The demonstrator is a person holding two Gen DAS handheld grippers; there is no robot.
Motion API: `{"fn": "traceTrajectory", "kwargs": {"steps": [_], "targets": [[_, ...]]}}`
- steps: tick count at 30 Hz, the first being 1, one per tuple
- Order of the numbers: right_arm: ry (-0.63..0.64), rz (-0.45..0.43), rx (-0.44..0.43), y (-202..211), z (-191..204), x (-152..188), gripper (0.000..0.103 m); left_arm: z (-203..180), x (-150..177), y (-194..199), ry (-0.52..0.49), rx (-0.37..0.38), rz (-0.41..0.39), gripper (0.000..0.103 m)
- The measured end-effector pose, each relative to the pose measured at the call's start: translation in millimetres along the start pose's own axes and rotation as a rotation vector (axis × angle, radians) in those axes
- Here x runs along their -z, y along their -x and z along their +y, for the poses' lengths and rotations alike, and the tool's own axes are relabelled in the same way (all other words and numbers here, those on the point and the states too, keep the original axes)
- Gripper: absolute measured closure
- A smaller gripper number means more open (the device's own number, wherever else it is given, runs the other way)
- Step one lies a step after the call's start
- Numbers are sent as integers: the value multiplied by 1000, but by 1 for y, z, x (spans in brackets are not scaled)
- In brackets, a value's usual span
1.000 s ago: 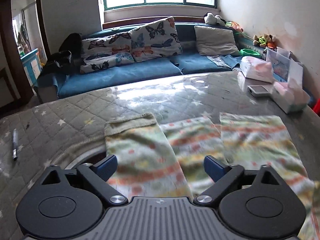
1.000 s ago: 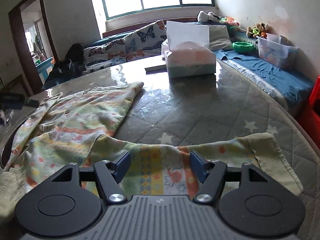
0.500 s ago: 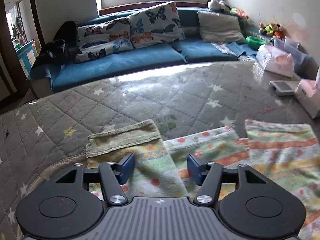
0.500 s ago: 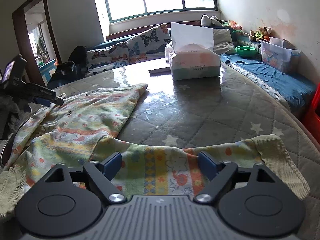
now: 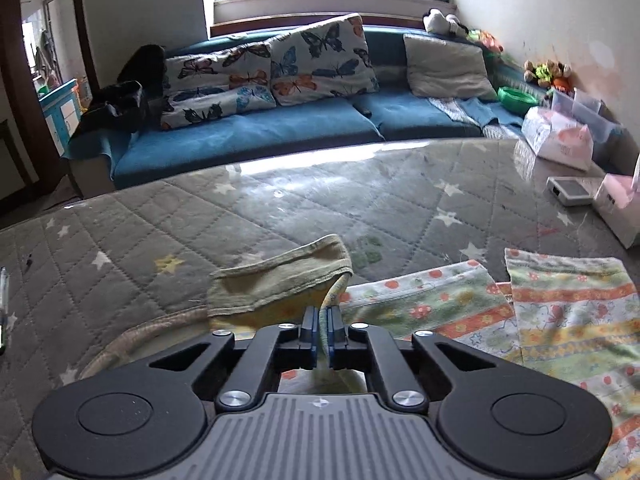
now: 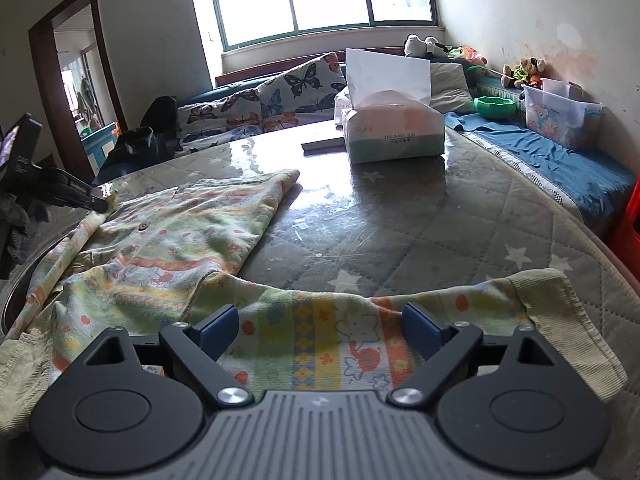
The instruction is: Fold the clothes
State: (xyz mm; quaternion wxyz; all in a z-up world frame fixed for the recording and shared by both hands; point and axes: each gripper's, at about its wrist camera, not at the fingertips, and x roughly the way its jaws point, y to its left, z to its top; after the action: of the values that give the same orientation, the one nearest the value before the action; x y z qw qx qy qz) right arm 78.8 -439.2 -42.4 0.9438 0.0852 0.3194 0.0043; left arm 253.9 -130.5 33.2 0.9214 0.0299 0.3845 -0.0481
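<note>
A child's patterned top (image 6: 168, 240) in green, yellow and orange lies spread on the quilted table (image 6: 440, 232). In the left wrist view my left gripper (image 5: 323, 322) is shut on the left sleeve (image 5: 280, 284), pinching the cloth just behind its ribbed cuff, which is lifted and bunched. The top's body (image 5: 560, 320) stretches to the right. In the right wrist view my right gripper (image 6: 320, 326) is open, low over the right sleeve (image 6: 340, 332), whose ribbed cuff (image 6: 560, 320) lies to the right. The left gripper (image 6: 96, 202) also shows there, at the far left, pinching cloth.
A tissue box (image 6: 394, 128) and a flat dark object (image 6: 324, 145) stand on the table beyond the top. A white device (image 5: 570, 190) and more boxes (image 5: 560, 142) sit at the table's right edge. A blue sofa (image 5: 260, 136) with cushions runs behind, and a pen (image 5: 3, 308) lies far left.
My left gripper has gone from wide open to shut on the left sleeve, and the cuff has lifted and bunched. My right gripper has opened wider over the right sleeve.
</note>
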Motion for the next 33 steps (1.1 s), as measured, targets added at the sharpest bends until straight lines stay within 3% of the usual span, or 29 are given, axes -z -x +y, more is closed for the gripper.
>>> {"fn": "traceTrajectory", "kwargs": {"steps": [11, 21, 27, 33], "targets": [[10, 0, 6, -1, 3, 1, 11, 63, 21, 88, 171, -52, -149, 102], [45, 15, 19, -3, 9, 1, 7, 142, 95, 186, 314, -190, -253, 102], [79, 28, 35, -5, 13, 0, 6, 173, 149, 197, 382, -259, -191, 102], [134, 53, 48, -9, 19, 0, 3, 181, 175, 176, 394, -284, -103, 102]]}}
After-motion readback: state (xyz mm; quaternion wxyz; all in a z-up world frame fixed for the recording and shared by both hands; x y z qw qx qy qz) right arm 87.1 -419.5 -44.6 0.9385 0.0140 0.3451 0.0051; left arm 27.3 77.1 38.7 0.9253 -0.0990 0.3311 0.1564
